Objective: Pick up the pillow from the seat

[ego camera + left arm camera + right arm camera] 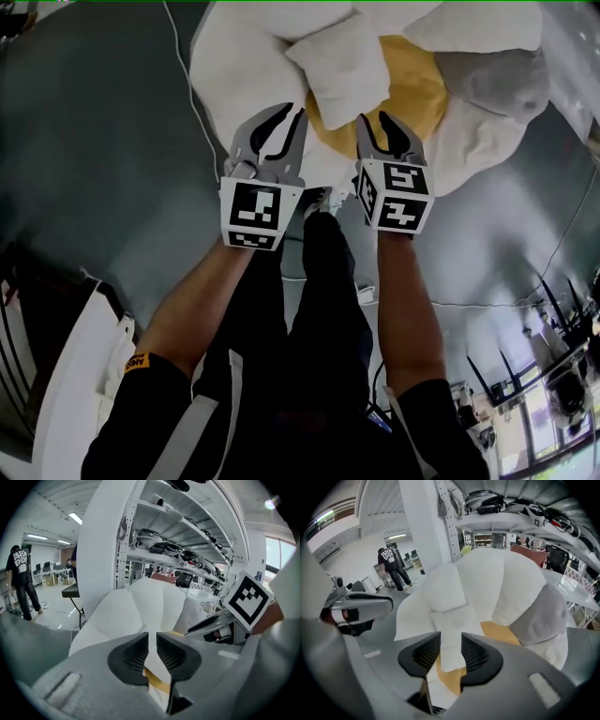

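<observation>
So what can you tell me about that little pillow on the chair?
The pillow is small, white and roughly square, made of plump, soft-looking fabric with slight creases. It lies tilted, corner-on, on the yellow seat, with one edge against the white cushions that ring the seat. The right gripper points at it with open jaws, seemingly just short of touching.

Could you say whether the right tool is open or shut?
Open: the right tool shows its jaws apart, pressing nothing; the pillow lies beyond.
</observation>
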The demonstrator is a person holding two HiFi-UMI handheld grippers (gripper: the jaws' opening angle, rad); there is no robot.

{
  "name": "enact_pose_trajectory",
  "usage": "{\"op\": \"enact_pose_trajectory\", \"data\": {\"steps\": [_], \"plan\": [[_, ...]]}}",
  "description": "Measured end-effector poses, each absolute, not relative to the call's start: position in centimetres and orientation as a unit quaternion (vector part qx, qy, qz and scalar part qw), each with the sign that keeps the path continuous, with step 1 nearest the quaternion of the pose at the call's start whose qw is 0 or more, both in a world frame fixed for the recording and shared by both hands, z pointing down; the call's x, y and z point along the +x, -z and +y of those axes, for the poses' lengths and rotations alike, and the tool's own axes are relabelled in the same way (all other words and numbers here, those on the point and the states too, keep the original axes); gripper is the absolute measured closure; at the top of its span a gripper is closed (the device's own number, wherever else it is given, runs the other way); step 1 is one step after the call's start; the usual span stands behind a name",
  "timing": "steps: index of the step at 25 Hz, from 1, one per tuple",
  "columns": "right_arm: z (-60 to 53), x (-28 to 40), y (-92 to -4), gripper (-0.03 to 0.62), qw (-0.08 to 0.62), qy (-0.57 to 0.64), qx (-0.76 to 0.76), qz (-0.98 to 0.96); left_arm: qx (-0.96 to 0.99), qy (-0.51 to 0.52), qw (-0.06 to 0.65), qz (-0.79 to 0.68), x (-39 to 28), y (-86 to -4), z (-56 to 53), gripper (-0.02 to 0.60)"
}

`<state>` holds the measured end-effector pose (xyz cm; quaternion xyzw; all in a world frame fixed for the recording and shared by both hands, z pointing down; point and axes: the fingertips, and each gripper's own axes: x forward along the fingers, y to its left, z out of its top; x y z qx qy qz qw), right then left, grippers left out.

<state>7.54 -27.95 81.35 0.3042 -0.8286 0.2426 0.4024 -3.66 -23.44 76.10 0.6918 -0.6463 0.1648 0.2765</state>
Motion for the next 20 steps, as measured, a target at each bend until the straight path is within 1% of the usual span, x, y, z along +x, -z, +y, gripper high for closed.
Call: {"op": "enact_pose_trajectory", "data": {"steps": [9, 12, 20], "plan": [[-28.3, 6.4, -88.5, 0.406, 0.428, -0.244, 0.29, -0.82, 0.685, -0.173, 0.284, -0.648, -4.8, -82.0, -24.6, 0.549], [-28.7, 6.2, -90.4, 0.399, 0.434, -0.247, 0.286, -0.818, 0.682, -0.179, 0.286, -0.649, -4.9, -83.7, -25.0, 0.575], [-28.9, 5.6, -94.0, 0.378, 0.451, -0.251, 0.271, -0.812, 0.68, -0.183, 0.291, -0.648, -5.0, -86.8, -25.4, 0.575]]}}
